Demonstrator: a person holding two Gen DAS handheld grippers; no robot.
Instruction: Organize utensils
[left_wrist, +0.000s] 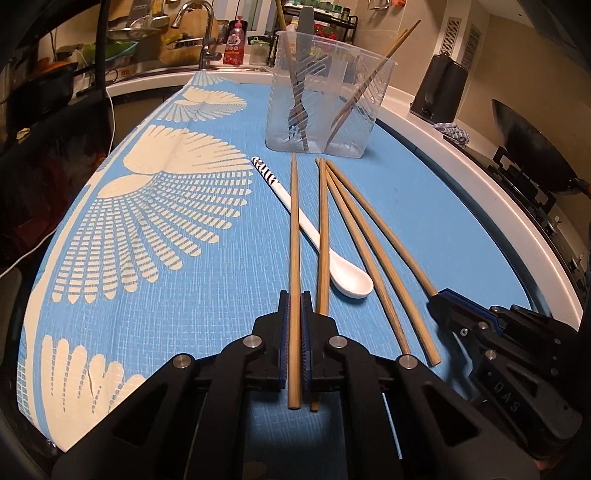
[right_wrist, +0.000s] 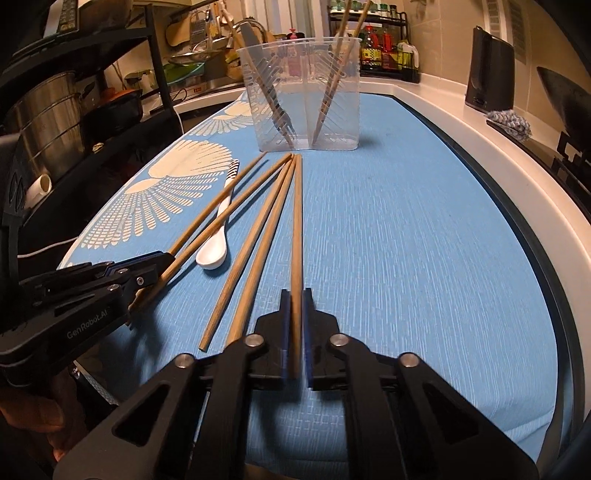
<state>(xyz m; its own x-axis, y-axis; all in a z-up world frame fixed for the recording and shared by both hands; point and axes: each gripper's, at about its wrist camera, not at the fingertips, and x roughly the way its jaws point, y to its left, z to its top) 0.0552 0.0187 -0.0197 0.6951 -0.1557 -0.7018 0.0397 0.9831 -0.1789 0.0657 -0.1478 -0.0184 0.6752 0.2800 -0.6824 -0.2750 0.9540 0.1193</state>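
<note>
The jaws of the left gripper (left_wrist: 294, 306) are clamped on one wooden chopstick (left_wrist: 294, 236), and those of the right gripper (right_wrist: 295, 306) on another (right_wrist: 296, 221). Three loose chopsticks (left_wrist: 373, 258) and a white spoon (left_wrist: 347, 280) are seen between them on the blue-clothed desk (left_wrist: 461, 229); beyond, a clear plastic holder (left_wrist: 325, 92) is stood with utensils inside.

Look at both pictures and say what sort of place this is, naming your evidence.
Most likely a home kitchen: a chrome sink tap, a dark metal wok on a hob, and a rack of sauce bottles.
</note>
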